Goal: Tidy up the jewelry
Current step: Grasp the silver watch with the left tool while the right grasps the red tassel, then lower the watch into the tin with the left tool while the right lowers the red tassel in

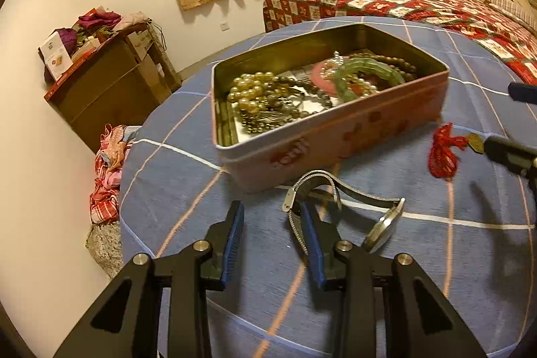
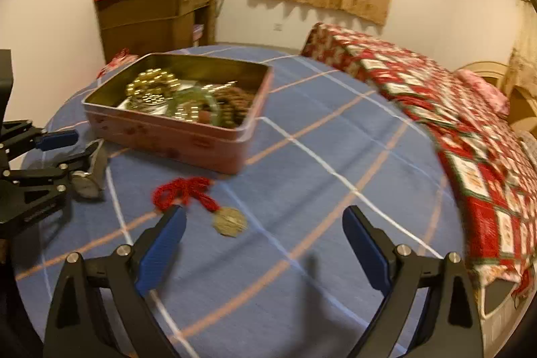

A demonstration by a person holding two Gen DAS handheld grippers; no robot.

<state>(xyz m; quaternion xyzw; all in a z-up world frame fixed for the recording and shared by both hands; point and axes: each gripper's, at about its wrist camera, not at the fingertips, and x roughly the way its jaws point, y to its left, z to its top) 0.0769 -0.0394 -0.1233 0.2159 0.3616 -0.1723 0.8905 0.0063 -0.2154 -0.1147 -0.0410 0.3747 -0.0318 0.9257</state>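
Steel mesh watch (image 1: 349, 207) and red-corded medallion (image 2: 230, 221) lie beside bead-filled pink tin (image 1: 335, 136).

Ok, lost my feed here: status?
Left gripper open beside watch strap, not gripped. Right gripper open, medal just ahead. Nothing blocks tin.

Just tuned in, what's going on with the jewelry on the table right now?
The left gripper is at the watch, one finger through its mesh strap, nothing between the pads. The right gripper hangs open over the medallion on its red cord. Both pieces lie on the blue checked cloth in front of the pink tin, which already holds beads and bangles.
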